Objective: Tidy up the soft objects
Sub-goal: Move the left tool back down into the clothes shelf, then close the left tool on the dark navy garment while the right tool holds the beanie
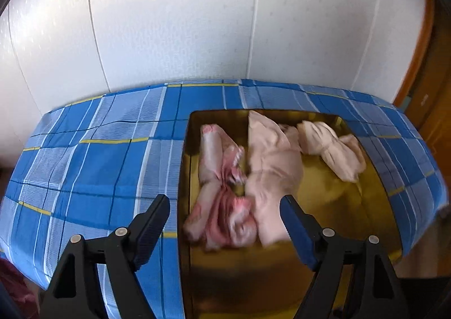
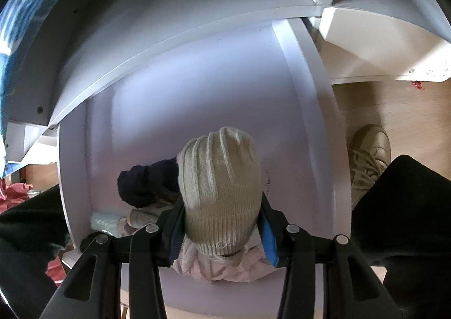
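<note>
- My left gripper (image 1: 225, 223) stands wide with nothing between its fingers; it hovers above the near end of the yellow tray (image 1: 324, 197), over the clothes but apart from them.
- My right gripper (image 2: 221, 230) is clamped on the cuff end of a cream knitted beanie (image 2: 220, 175), the pads pressing its ribbed band from both sides, the crown pointing away from me.
- Under the left fingers lie a pink patterned garment (image 1: 220, 186) and a pale pink garment (image 1: 273, 166), crumpled and touching; a third pale bundle (image 1: 329, 147) sits at the tray's far right, just beside them.
- The tray rests on a blue checked cloth (image 1: 93, 161) against a white wall (image 1: 169, 22).
- Under the beanie, a white shelf surface (image 2: 197, 87) holds a dark navy knit item (image 2: 146, 180), a pale pink garment (image 2: 222, 271) and a light blue-green thing (image 2: 105, 220) close together near my fingers.
- The person's dark trouser legs and a beige shoe (image 2: 369, 155) on the wooden floor flank the shelf.
- My judgement: the beanie is the piece in hand. To set it down well I should lower it onto bare shelf beside the navy item, not on the heap, and let go only once the crown lies flat.
- For the left side, I would take one garment alone, by a raised fold, so the neighbour does not drag along.
</note>
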`<action>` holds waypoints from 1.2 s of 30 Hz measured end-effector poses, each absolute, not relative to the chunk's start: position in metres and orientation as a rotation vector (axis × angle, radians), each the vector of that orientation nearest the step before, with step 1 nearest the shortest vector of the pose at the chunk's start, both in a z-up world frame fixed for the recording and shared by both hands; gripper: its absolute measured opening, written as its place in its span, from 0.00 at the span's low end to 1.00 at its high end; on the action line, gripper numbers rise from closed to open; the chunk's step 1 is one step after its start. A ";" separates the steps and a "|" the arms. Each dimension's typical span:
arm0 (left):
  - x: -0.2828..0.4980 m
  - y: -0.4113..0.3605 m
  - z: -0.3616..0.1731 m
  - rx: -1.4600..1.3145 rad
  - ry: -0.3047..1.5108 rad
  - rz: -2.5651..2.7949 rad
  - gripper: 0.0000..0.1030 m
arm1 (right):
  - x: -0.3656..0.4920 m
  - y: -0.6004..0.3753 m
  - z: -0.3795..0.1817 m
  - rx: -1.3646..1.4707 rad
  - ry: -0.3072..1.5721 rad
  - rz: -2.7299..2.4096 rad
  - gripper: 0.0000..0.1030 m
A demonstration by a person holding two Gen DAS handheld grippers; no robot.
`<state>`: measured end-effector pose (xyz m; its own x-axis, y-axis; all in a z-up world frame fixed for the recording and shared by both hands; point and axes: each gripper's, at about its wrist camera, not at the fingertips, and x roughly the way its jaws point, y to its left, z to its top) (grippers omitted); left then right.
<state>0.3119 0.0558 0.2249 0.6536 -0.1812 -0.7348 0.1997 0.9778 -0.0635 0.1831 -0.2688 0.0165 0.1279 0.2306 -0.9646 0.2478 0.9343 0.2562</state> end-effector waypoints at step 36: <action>0.165 -0.115 -0.065 0.531 1.286 -0.704 0.86 | 0.165 -0.297 0.045 0.452 1.402 -0.061 0.44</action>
<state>0.1653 -0.1146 -0.0650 0.1258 -0.1735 -0.9768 0.7293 0.6837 -0.0276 0.1650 -0.2969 0.0453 0.1813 0.2219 -0.9581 0.3048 0.9136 0.2692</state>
